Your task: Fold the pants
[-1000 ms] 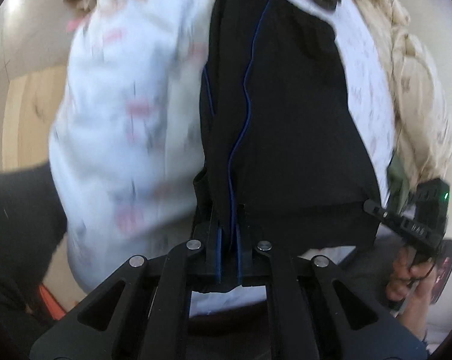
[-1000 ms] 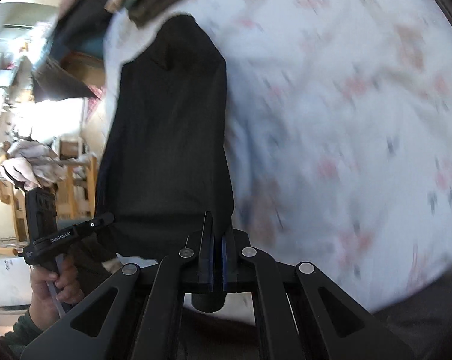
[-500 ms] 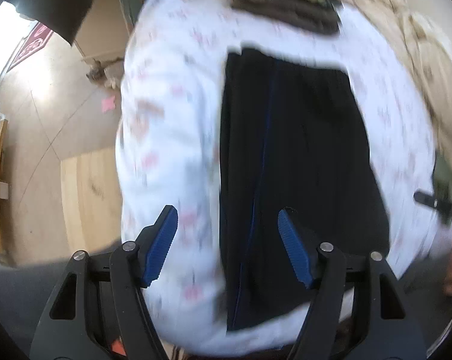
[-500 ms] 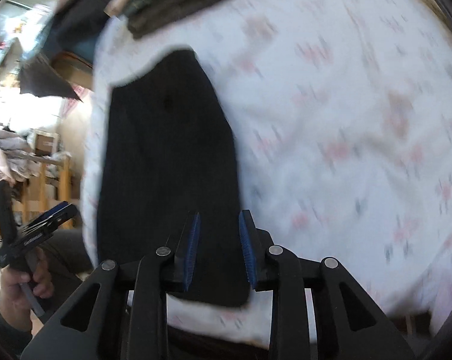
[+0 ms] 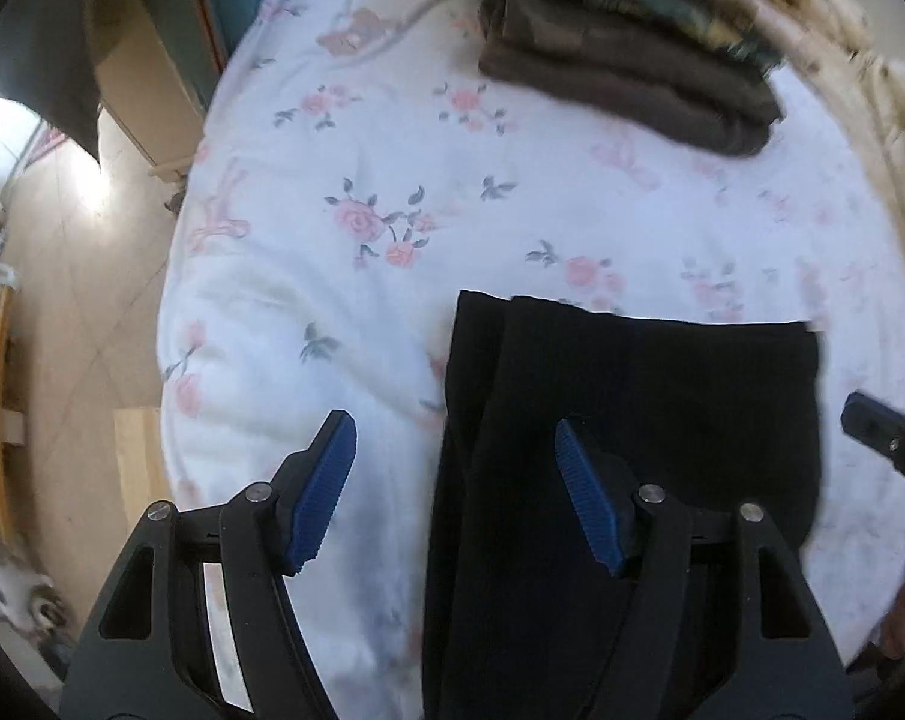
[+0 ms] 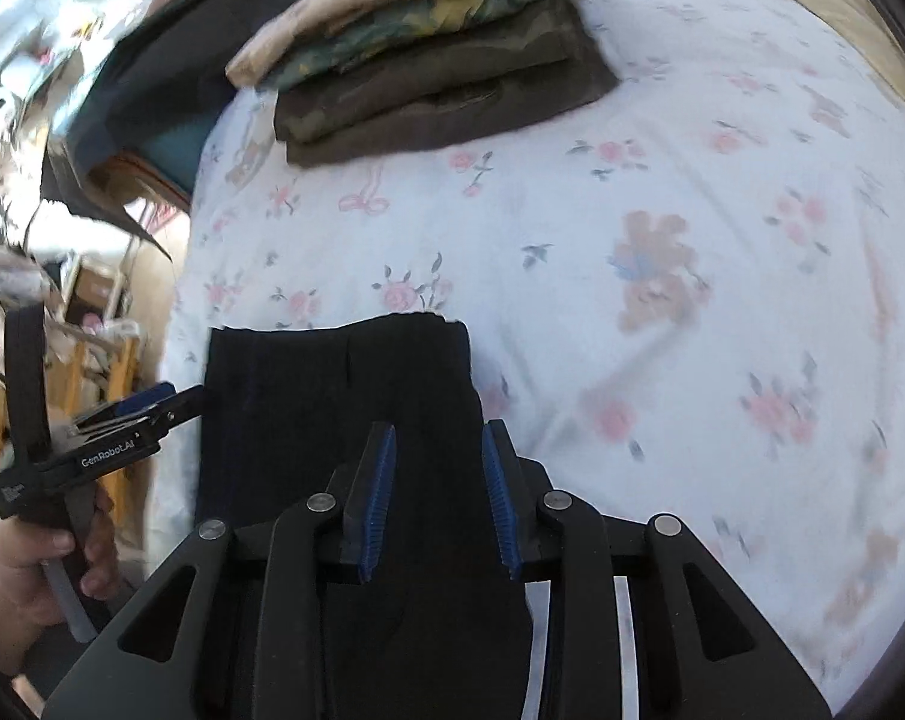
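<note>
A: What do the pants (image 5: 632, 420) look like?

B: They are black, of a plain dark cloth, and folded into a long, narrow shape.

A: Where do they lie?

B: They lie flat on a bed with a white flowered sheet (image 5: 362, 228), at its near part. The far end is a straight edge across the sheet.

A: Is the fold tidy?

B: Mostly. On the left side one layer comes out a little from under the upper one, so two edges show there. The near end goes out of view.
</note>
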